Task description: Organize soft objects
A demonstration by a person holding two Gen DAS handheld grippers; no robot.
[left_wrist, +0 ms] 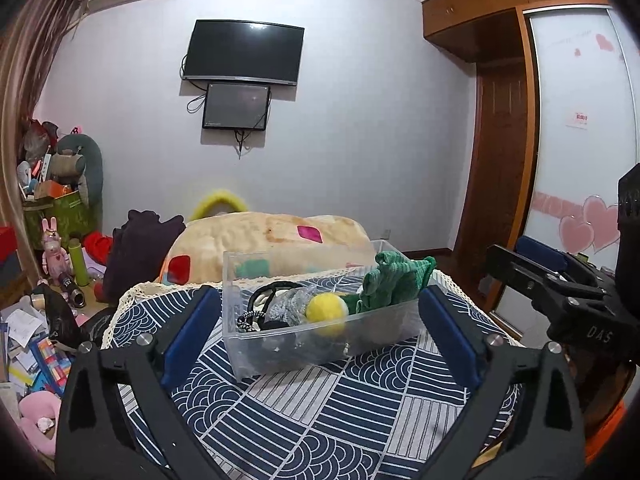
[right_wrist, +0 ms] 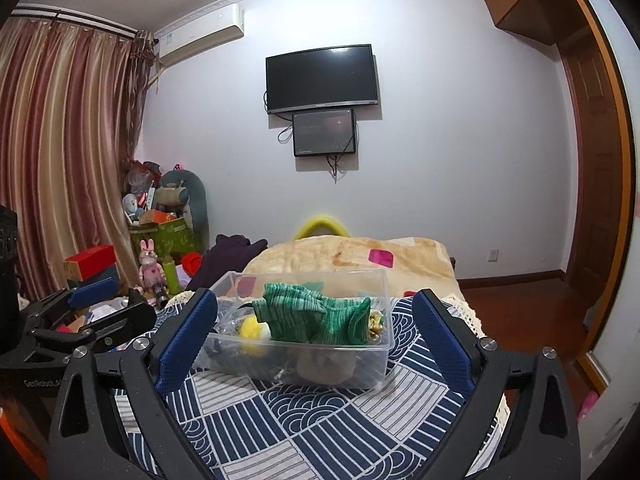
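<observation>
A clear plastic bin (left_wrist: 280,354) (right_wrist: 380,344) stands on a table with a navy-and-white patterned cloth (left_wrist: 340,412) (right_wrist: 320,420). In it lie a green knitted cloth (left_wrist: 394,282) (right_wrist: 316,316), a yellow fuzzy ball (left_wrist: 326,308) (right_wrist: 250,326), a black cord (left_wrist: 262,294) and a crinkled clear bag (left_wrist: 286,306). My left gripper (left_wrist: 320,334) is open and empty, its blue pads (left_wrist: 192,332) either side of the bin's near wall. My right gripper (right_wrist: 314,340) is open and empty, also facing the bin; it shows in the left wrist view (left_wrist: 560,280).
Behind the table lies a beige patterned blanket (left_wrist: 272,240) (right_wrist: 360,256) with a dark garment (left_wrist: 136,248) beside it. Toys, boxes and papers clutter the floor at left (left_wrist: 44,320). A TV (left_wrist: 244,52) hangs on the far wall. A wardrobe (left_wrist: 580,160) stands at right.
</observation>
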